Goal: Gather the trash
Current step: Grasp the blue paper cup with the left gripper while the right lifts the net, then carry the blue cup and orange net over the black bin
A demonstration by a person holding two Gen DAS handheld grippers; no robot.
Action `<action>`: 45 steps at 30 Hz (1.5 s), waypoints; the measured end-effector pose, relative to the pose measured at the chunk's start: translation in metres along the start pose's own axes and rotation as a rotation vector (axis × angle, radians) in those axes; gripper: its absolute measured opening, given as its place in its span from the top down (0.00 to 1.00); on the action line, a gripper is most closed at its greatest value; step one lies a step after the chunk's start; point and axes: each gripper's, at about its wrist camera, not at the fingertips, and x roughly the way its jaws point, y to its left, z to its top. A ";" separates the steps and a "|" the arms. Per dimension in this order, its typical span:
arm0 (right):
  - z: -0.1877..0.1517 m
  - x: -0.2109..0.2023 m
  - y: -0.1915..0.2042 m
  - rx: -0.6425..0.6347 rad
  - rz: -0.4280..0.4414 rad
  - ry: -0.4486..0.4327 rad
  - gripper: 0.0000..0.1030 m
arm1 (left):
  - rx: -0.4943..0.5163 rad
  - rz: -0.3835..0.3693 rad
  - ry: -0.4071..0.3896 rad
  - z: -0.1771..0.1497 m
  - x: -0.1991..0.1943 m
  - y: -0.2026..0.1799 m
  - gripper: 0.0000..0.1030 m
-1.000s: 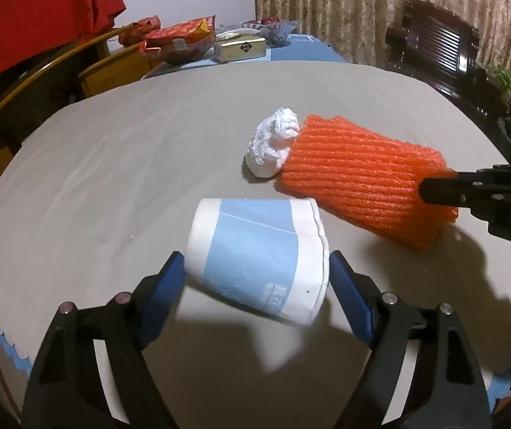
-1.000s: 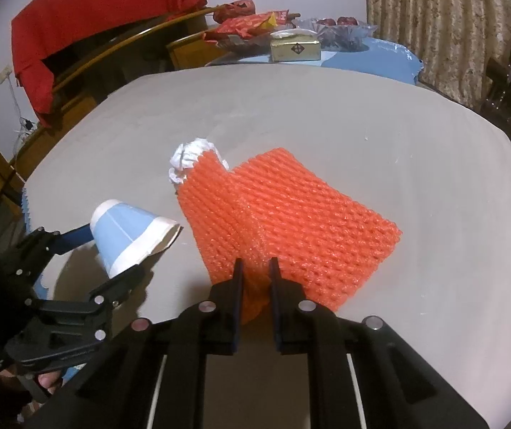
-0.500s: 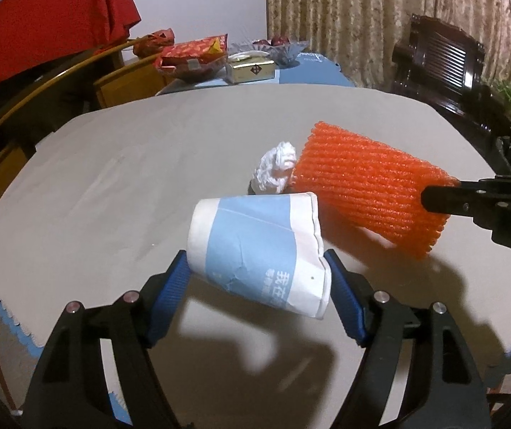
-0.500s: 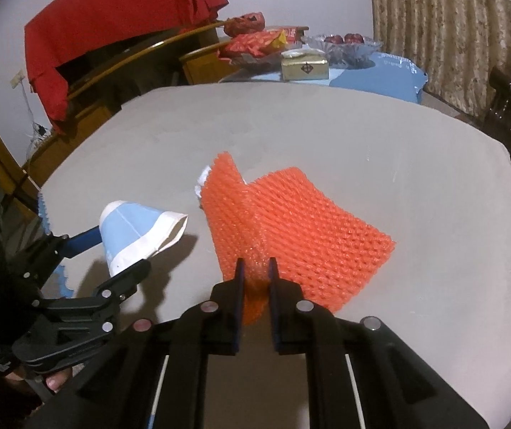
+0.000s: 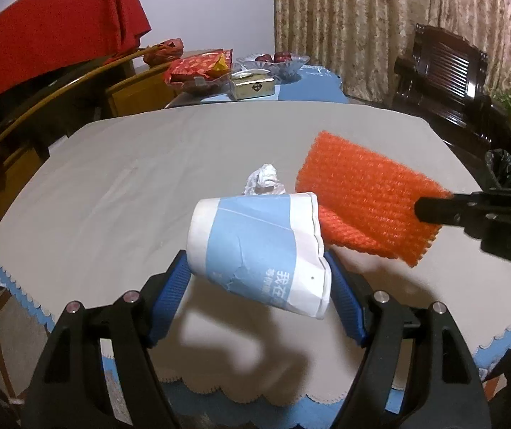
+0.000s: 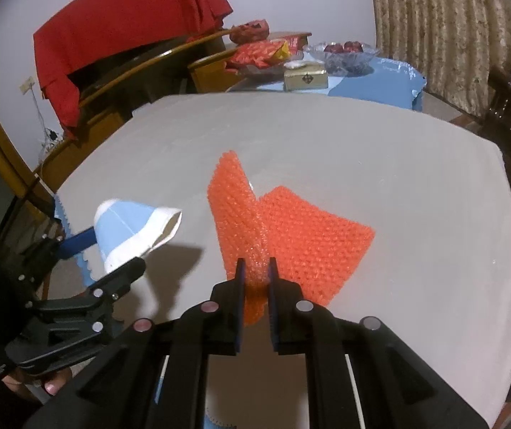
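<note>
While both loads hang above desk (image 5: 119, 193): left tongs (image 5: 255, 279) clamped across paper cup (image 5: 255, 250), right tongs (image 6: 254, 279) pinching orange foam net (image 6: 291, 236); crumpled tissue (image 5: 264, 180) remains beyond cup, nearer left tongs.

The left gripper (image 5: 257, 279) is made of black plastic, with two thick angular arms. Each arm carries two round silver screw heads with a reddish centre. Its fingers (image 5: 169, 295) are covered with blue ribbed pads.

The right gripper (image 6: 254, 279) has the same black body and the same round screws on top. Its fingers (image 6: 239, 296) are flat black plates with a thin blue edge on the inner side. On the side of this gripper, in the left wrist view, faint embossed letters show, too blurred to read.
</note>
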 end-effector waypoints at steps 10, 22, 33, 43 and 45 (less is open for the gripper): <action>0.012 -0.029 -0.008 0.013 -0.003 -0.059 0.89 | -0.012 -0.004 -0.019 0.009 -0.016 -0.003 0.30; -0.001 -0.067 -0.035 0.029 -0.053 -0.082 0.89 | -0.026 0.005 -0.053 0.019 -0.053 -0.045 0.30; -0.008 -0.124 -0.084 0.083 -0.120 -0.156 0.89 | -0.036 -0.030 -0.079 0.033 -0.082 -0.111 0.30; -0.022 -0.176 -0.148 0.121 -0.215 -0.206 0.89 | -0.059 -0.051 -0.075 0.054 -0.094 -0.173 0.30; -0.024 -0.185 -0.160 0.128 -0.234 -0.214 0.89 | -0.052 -0.062 -0.072 0.057 -0.095 -0.186 0.30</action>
